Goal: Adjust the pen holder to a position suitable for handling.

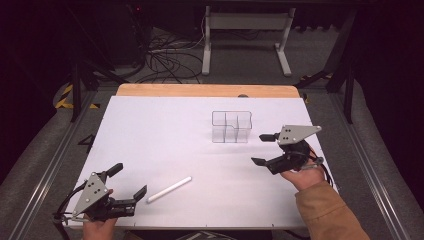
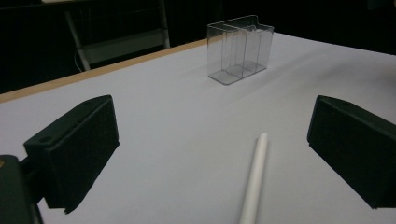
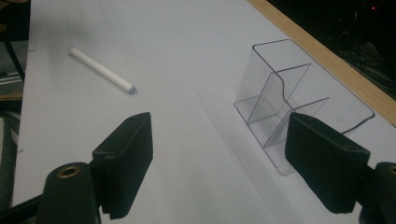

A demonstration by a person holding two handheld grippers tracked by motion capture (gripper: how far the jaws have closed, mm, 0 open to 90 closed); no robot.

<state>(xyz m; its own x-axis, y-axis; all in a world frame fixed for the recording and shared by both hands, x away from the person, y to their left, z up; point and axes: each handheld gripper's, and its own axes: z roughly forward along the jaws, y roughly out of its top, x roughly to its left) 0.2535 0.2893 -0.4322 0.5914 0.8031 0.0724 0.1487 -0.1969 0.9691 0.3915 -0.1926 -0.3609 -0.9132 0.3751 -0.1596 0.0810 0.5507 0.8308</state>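
A clear divided organizer [image 1: 231, 127] is being flanked by two wide-open grippers, left gripper [image 1: 131, 182] and right gripper [image 1: 264, 149], with a white marker [image 1: 169, 189] lying at its seven o'clock.

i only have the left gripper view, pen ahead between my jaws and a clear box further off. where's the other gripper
Observer: The right gripper hovers just right of the box, jaws wide open, holding nothing.
Operator: is the box empty
Observer: Yes. The right gripper view looks into its clear compartments and nothing lies in them.
Operator: how does the pen lie on the table
Observer: In the high view the pen lies flat and slantwise, its near end just right of the left gripper, its far end pointing up and right, roughly toward the box.
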